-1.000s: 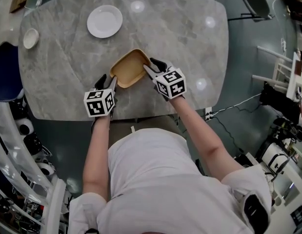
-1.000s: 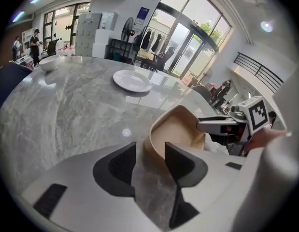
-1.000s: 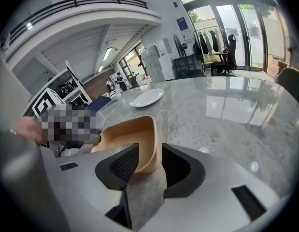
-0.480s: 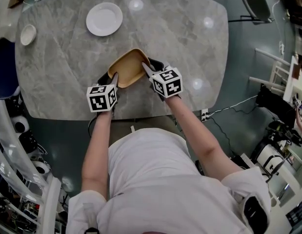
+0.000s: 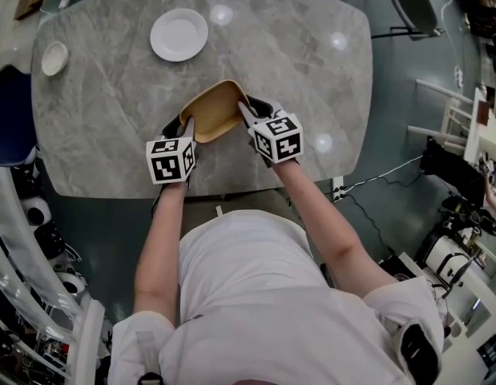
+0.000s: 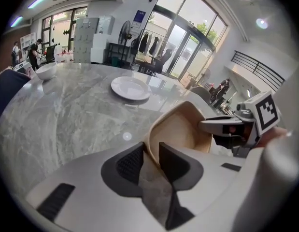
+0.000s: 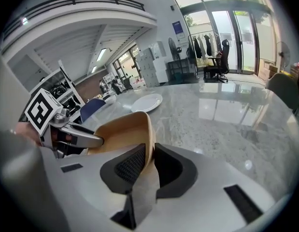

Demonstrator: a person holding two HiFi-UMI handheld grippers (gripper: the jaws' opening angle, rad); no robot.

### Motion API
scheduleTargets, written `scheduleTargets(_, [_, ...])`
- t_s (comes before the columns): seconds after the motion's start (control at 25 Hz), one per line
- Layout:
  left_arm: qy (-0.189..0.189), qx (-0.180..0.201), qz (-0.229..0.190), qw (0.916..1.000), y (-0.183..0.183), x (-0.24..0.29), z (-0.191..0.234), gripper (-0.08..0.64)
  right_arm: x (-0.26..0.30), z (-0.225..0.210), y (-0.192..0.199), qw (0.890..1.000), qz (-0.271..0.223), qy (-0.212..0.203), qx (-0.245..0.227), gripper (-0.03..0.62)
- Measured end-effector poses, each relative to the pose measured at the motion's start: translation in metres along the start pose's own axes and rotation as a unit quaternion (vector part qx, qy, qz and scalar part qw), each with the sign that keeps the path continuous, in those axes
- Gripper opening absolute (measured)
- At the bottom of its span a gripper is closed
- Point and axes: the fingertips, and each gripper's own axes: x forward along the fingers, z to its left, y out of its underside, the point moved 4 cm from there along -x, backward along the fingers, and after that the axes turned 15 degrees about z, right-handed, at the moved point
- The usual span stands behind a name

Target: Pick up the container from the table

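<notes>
A tan, square container (image 5: 211, 109) sits on the grey marble table (image 5: 304, 62), close to its near edge. My left gripper (image 5: 182, 128) straddles the container's left rim (image 6: 180, 129). Its jaws are closing, and a sliver of gap remains beside the thin wall. My right gripper (image 5: 252, 112) is on the opposite rim (image 7: 122, 132). Its jaws are closing too, and both pads lie against the wall. Each gripper view shows the other gripper across the container: the right gripper (image 6: 231, 127) and the left gripper (image 7: 67, 134).
A white plate (image 5: 179, 34) lies at the far left of the table, and a small white bowl (image 5: 54, 58) sits near the left edge. A dark blue chair (image 5: 7, 119) stands off the left side. The table's near edge runs just below both grippers.
Both pairs of jaws have narrowed around the container's rims. The left gripper edged in slightly toward the container. The container itself has stayed in place.
</notes>
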Motion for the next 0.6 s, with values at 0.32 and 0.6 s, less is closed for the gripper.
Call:
scheduleTargets(0.32, [-0.002,0.033,-0.046,0.9984,-0.026,-0.040,0.010,0.083,-0.026,0.026,-0.023,0.999,-0.044,0.026,0.009,0.064])
scheduleTargets(0.6, [0.004,0.075,-0.107,0.9915,-0.050,-0.090,0.006,0.075,-0.066,0.053,-0.046,0.993,-0.105,0.051,0.022,0.060])
